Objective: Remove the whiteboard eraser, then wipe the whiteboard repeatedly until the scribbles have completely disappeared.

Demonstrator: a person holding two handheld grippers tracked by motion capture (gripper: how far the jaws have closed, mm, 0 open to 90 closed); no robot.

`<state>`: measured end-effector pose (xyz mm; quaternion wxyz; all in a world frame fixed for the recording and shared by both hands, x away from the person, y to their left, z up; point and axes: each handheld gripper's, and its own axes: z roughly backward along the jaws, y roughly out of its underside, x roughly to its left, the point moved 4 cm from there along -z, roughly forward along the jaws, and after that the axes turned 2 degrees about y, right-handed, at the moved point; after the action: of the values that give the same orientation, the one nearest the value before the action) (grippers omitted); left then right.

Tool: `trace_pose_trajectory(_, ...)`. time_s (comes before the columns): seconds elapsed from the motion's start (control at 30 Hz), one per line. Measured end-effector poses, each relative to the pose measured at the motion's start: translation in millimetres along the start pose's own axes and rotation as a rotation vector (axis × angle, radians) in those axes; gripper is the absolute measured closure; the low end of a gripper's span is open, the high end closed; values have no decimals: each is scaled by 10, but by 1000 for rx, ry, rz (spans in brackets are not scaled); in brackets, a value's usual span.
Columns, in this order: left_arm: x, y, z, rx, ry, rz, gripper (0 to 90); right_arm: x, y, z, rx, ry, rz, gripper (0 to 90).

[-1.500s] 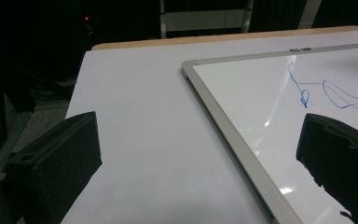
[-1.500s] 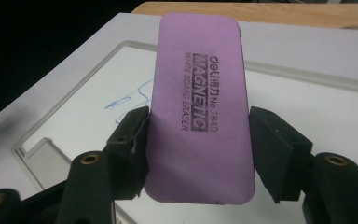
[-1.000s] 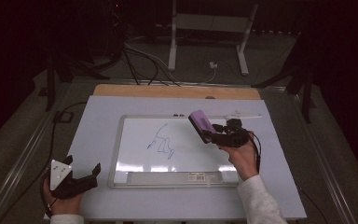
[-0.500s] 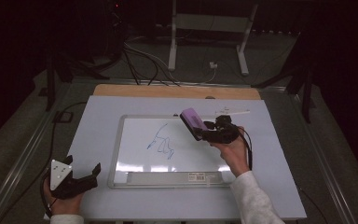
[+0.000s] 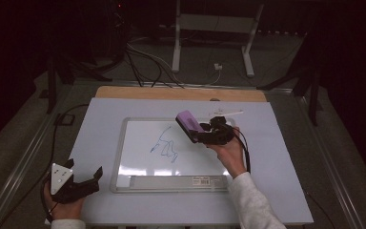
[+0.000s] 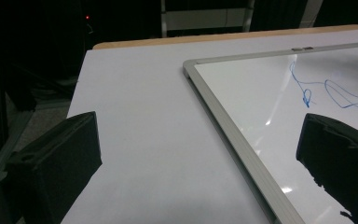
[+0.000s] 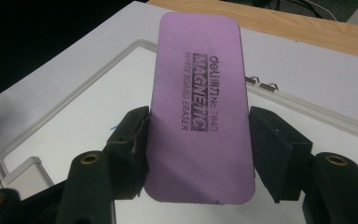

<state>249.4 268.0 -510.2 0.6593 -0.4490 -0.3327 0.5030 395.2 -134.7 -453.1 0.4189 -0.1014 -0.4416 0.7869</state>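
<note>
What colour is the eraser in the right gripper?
Purple, with dark printed lettering; the eraser shows best in the right gripper view.

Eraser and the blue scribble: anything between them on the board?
No. In the high view, only bare whiteboard lies between the eraser and the scribble.

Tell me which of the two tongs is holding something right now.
The right tongs, over the whiteboard, clamp the purple eraser by its long sides. The left tongs rest off the board's left edge with the jaws apart and nothing between them.
</note>
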Motion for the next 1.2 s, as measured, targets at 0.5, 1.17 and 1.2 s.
trace_pose_trajectory(0.5, -8, -5, 11, -5, 2, -1, 6, 71, 60, -184, 50, -1, 31, 411)
trace_pose_trajectory(1.17, -6, -3, 11, -3, 0, -1, 6, 168, 319, -468, 190, -20, 102, 409)
trace_pose_trajectory(1.2, -3, -3, 13, -3, 0, -1, 6, 172, 338, -485, 198, -16, 106, 409)
